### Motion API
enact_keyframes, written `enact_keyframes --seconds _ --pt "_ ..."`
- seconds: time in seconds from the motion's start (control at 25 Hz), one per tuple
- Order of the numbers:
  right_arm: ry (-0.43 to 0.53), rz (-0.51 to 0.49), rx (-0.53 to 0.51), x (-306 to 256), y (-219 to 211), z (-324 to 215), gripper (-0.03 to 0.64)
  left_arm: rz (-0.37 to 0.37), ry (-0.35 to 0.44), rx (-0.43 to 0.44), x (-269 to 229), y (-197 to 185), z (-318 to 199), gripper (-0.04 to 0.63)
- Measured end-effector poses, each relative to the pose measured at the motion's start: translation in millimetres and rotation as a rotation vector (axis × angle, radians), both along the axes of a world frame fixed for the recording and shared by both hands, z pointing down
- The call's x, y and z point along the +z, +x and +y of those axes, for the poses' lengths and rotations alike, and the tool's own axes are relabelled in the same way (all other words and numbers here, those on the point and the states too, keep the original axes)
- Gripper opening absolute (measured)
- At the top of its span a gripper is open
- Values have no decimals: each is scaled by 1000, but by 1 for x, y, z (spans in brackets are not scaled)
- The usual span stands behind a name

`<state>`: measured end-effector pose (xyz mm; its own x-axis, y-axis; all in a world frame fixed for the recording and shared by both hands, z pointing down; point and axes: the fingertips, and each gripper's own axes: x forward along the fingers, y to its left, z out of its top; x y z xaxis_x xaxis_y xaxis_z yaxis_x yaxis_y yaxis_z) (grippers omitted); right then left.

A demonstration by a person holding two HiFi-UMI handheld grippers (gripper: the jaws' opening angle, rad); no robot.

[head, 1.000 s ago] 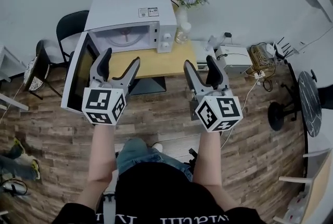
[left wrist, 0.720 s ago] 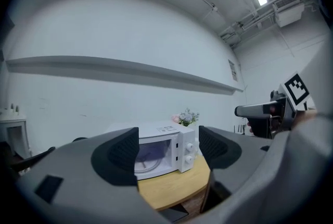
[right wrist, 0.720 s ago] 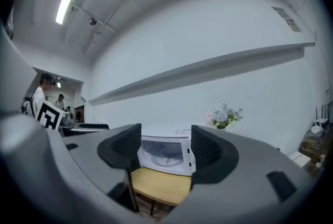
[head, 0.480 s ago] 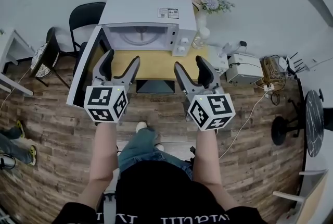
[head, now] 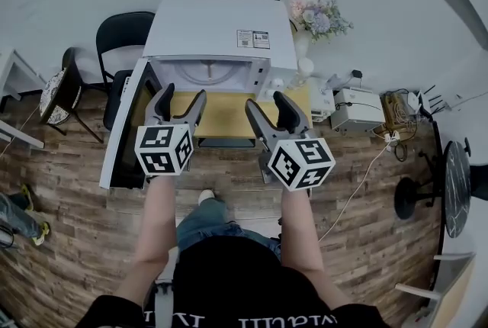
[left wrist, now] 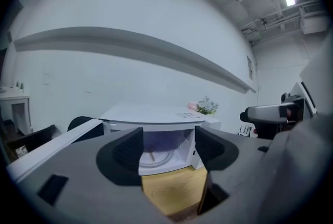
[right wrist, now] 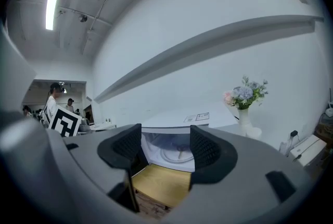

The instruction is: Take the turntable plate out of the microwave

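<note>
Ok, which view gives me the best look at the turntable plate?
Right gripper view: the plate sits mid-frame inside the open microwave, mostly in view and seen from the front. The left gripper view shows only part of it. The head view, looking down, catches just a thin arc under the roof.

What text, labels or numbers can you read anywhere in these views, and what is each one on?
Too small to read: two stickers on the microwave top.
Unreadable: shirt print, upside down and cut off by the frame edge.
Too small to read: wall sign.
No text here is clear enough to quote.
</note>
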<state>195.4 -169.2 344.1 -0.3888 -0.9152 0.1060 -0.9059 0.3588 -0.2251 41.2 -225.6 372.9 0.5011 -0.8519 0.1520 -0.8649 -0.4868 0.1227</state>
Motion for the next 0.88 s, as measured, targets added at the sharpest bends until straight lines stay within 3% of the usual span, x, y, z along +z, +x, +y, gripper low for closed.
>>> enact_keyframes --seconds 0.36,0.56,0.72,0.88 --pt "-108 18 -10 42 -27 -59 267 10 -137 14 56 -8 -54 265" --pt "-166 8 0 63 -39 -84 265 53 -245 -2 84 -18 -77 249" --pt "-206 8 21 80 -46 -100 265 28 -304 16 108 -19 -89 239" --pt "-231 12 22 92 -53 -104 265 87 -352 59 125 -11 -94 239"
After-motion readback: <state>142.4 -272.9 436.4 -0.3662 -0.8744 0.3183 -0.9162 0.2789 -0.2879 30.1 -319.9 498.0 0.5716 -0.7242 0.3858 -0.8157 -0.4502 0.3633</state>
